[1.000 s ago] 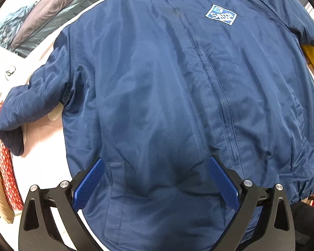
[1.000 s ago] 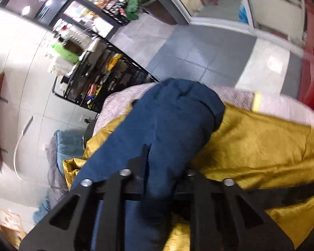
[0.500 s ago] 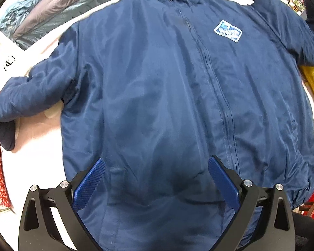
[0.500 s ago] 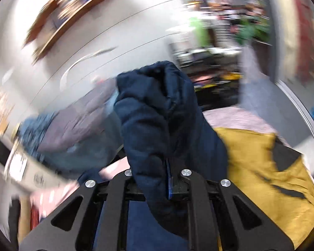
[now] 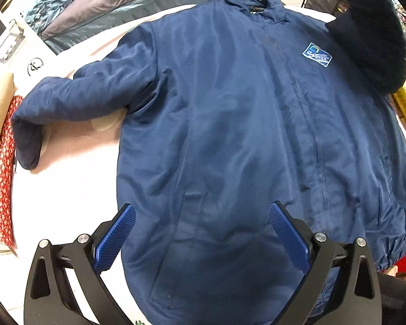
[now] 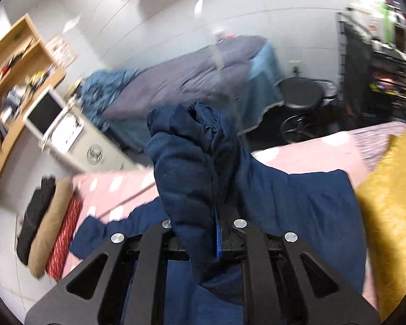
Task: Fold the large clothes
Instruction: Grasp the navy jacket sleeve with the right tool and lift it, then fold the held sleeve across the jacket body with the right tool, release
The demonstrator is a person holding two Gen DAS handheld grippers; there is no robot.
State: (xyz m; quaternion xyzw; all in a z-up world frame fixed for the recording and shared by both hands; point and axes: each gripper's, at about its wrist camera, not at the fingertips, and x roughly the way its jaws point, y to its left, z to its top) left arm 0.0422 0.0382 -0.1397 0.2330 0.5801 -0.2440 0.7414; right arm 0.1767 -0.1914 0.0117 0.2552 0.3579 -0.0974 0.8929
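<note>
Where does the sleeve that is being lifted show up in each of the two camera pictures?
Left wrist view: the sleeve hangs dark at the top right corner, above the jacket.
Right wrist view: the sleeve fills the centre, clamped in the right gripper.
Shared landmark: the red patterned cloth at the left edge.

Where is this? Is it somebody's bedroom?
Probably a bedroom or lived-in room, though a shop-like corner shows too. The blue jacket lies on a pink spotted bedcover, a grey quilt is heaped behind it, and a wooden shelf holds odds and ends.
</note>
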